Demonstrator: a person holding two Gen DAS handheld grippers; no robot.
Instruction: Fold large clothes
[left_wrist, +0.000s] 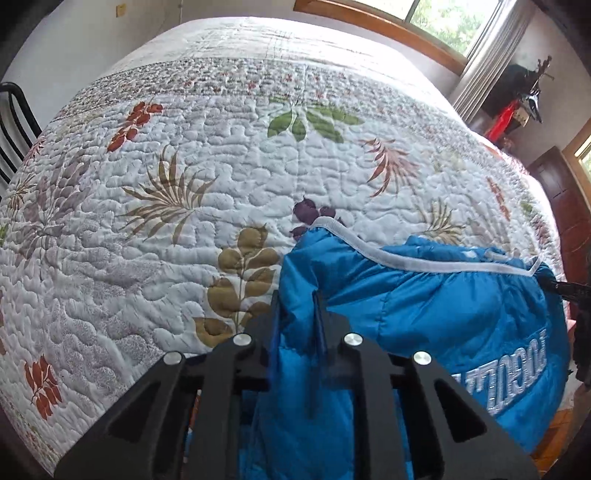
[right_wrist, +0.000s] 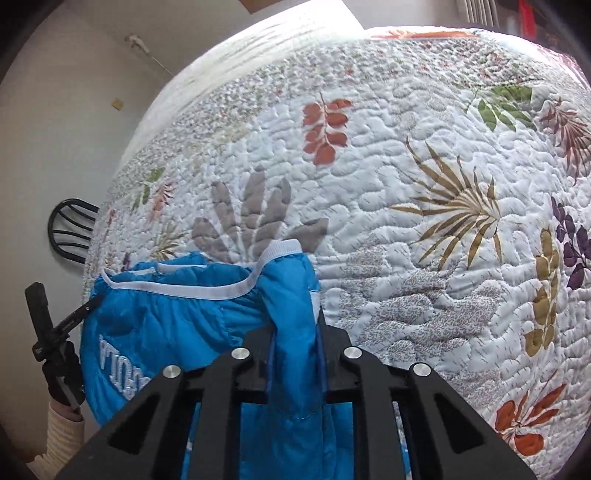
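A blue puffy jacket (left_wrist: 424, 314) with white trim along its edge and white stitched lettering hangs stretched between my two grippers, over the near edge of a bed. My left gripper (left_wrist: 297, 306) is shut on a fold of the blue fabric near the trim's left end. The right gripper (left_wrist: 546, 282) shows at the far right edge, gripping the other end. In the right wrist view my right gripper (right_wrist: 297, 325) is shut on a bunched fold of the jacket (right_wrist: 166, 321). The left gripper (right_wrist: 92, 301) pinches the trim at the left, held by a gloved hand with a cream sleeve (right_wrist: 62, 432).
A white quilt (left_wrist: 184, 166) printed with coloured leaves covers the bed (right_wrist: 406, 184) beyond the jacket. A black chair (left_wrist: 14, 122) (right_wrist: 70, 229) stands by the wall. A window (left_wrist: 443, 22), a curtain (left_wrist: 487, 59) and a dark wooden cabinet (left_wrist: 565, 206) are at the right.
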